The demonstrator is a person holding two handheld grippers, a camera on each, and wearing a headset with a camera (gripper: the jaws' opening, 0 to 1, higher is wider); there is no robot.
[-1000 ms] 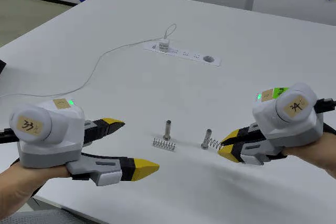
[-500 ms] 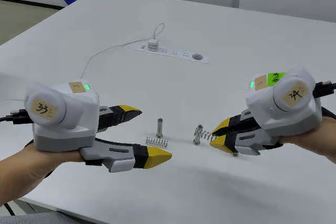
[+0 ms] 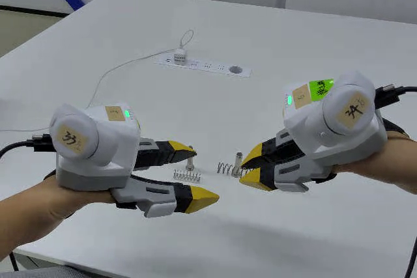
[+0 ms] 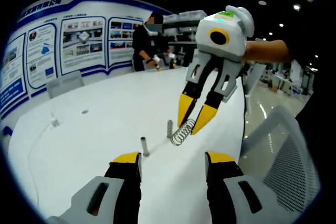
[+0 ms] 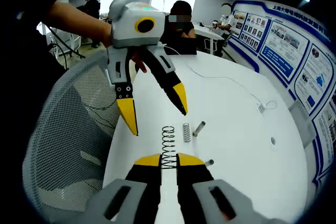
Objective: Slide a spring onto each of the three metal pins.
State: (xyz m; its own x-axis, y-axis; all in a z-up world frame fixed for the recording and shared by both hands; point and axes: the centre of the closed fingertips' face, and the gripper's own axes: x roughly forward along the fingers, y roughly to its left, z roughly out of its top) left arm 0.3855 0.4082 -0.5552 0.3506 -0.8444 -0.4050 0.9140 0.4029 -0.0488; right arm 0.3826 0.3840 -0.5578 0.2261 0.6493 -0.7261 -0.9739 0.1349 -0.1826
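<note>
While the right hand-held gripper (image 5: 168, 161) is clenched on the spring (image 5: 168, 142) by one end, align the free end over the adjacent upright pin (image 4: 169, 128). The left hand-held gripper (image 4: 173, 158), released, may steady that pin.

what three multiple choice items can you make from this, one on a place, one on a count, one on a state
1. The loose spring lies: A on the table; B in a tray; C on the floor.
2. Springs in sight: A one; B two; C four.
3. The right tool is: A open; B shut on nothing; C shut on a spring.
Key: A, it lies flat on the table; B, one loose, one held; C, the tips pinch the coil's end.
</note>
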